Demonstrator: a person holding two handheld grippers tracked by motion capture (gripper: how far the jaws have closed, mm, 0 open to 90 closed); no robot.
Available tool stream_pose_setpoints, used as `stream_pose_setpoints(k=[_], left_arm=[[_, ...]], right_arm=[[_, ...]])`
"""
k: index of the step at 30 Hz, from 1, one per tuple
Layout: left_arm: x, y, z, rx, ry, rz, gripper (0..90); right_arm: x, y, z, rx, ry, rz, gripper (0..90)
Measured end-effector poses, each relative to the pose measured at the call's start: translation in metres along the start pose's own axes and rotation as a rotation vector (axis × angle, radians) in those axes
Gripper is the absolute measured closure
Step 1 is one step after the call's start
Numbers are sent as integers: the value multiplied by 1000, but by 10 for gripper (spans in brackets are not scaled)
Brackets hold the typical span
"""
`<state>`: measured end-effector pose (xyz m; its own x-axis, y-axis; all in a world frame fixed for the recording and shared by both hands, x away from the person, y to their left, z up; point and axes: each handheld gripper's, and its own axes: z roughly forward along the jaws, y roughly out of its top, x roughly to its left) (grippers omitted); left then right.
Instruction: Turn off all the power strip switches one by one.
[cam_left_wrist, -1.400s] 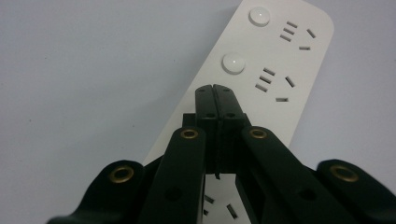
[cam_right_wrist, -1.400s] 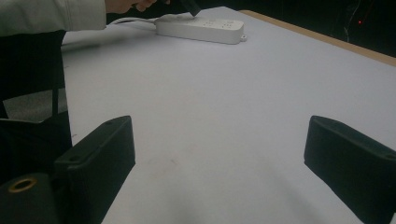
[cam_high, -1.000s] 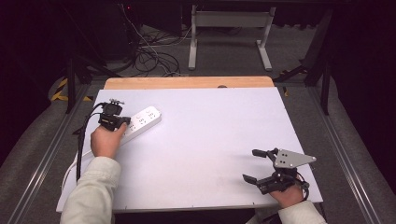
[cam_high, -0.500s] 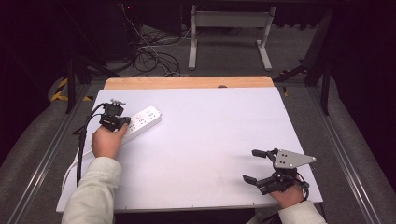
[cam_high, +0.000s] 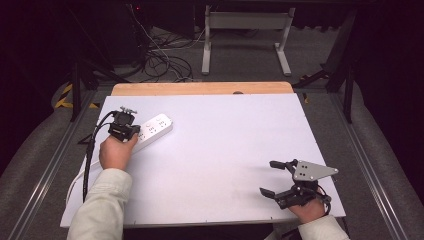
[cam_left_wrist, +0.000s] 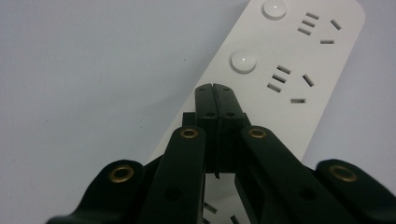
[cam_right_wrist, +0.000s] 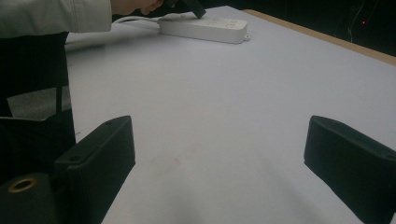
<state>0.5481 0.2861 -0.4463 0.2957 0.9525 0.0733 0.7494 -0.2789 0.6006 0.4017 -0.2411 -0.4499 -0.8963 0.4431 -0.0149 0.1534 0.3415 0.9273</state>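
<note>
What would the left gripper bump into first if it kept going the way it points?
The left gripper has its jaws shut and points down at the white power strip. Going straight on, it would probably meet the strip's top, near the closer round button. How high the tips sit above it is unclear.

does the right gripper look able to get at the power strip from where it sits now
Probably yes, with a long reach. The right gripper sits open at the near right corner, and the bare table lies between it and the power strip. The left gripper, shut, already occupies the strip's near end.
</note>
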Motion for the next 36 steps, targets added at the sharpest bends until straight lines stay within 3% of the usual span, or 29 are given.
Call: stream_pose_setpoints(k=[7, 9, 12, 18, 19, 20, 24, 29, 36], left_arm=[[0, -3, 0, -17, -17, -32, 900], [-2, -3, 1, -20, 2, -9, 900], [-1, -3, 1, -13, 4, -32, 900], [0, -4, 1, -29, -6, -28, 900], [1, -4, -2, -57, -8, -30, 900], [3, -3, -3, -41, -20, -51, 900], [12, -2, -11, -118, -100, -109, 900], [7, 7, -19, -142, -109, -52, 900], [-1, 16, -14, -150, -125, -43, 900]], right_arm=[[0, 0, 0, -3, 3, 2, 94], [0, 0, 0, -2, 3, 2, 95], [0, 0, 0, -2, 4, 2, 94], [0, -1, -1, -2, 6, 2, 94], [0, -1, -1, -3, 4, 3, 95], [0, -1, -1, -3, 3, 3, 95], [-1, 0, 0, -3, 4, 4, 94], [-1, 0, 1, 2, 7, 2, 94], [-1, -1, 0, -2, 7, 3, 94]])
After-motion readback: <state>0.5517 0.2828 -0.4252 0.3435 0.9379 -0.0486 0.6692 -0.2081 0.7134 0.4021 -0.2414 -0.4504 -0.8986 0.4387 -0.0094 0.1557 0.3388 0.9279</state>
